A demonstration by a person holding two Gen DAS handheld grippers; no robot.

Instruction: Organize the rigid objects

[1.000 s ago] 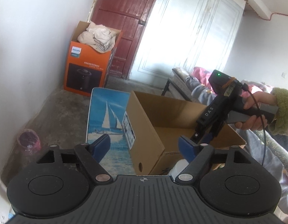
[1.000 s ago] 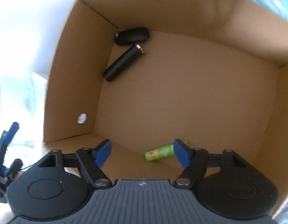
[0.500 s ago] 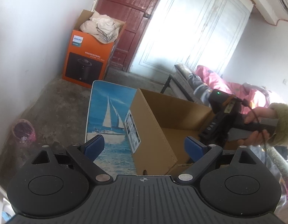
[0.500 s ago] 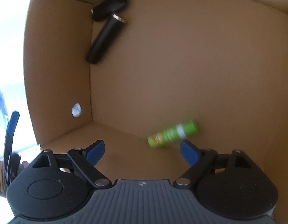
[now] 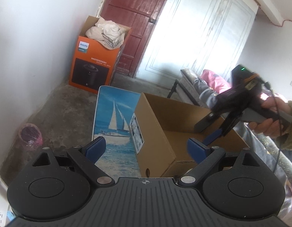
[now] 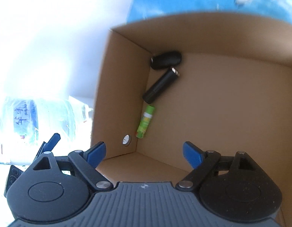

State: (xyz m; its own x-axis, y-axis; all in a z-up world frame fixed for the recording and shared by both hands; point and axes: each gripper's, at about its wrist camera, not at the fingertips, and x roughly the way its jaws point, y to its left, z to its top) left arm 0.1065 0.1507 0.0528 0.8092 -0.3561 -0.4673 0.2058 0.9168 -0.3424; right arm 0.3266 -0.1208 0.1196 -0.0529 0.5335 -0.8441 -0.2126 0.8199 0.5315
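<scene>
An open cardboard box [image 5: 157, 132] stands on a sailboat-print mat [image 5: 115, 124]. Inside it a green tube [image 6: 146, 121] lies along the left wall [image 6: 119, 87]. Beyond the tube lie a black cylinder [image 6: 161, 85] and a black oval object [image 6: 165, 59] in the far corner. My right gripper [image 6: 144, 154] hangs open and empty above the box's near corner, well clear of the tube. In the left wrist view a hand holds that right gripper [image 5: 209, 130] over the box's right side. My left gripper [image 5: 146, 147] is open and empty, just short of the box's near-left edge.
An orange carton [image 5: 96, 64] stuffed with cloth stands against the far wall by a red door [image 5: 134, 24]. A pink bin [image 5: 30, 136] sits on the concrete floor at left. A bench with pink bedding [image 5: 212, 79] is at right. Clear plastic packaging [image 6: 32, 119] lies left of the box.
The green tube has left my right gripper's fingers and rolled to the box's left wall. My right gripper opened wider and rose out of the box. My left gripper's fingers spread a little.
</scene>
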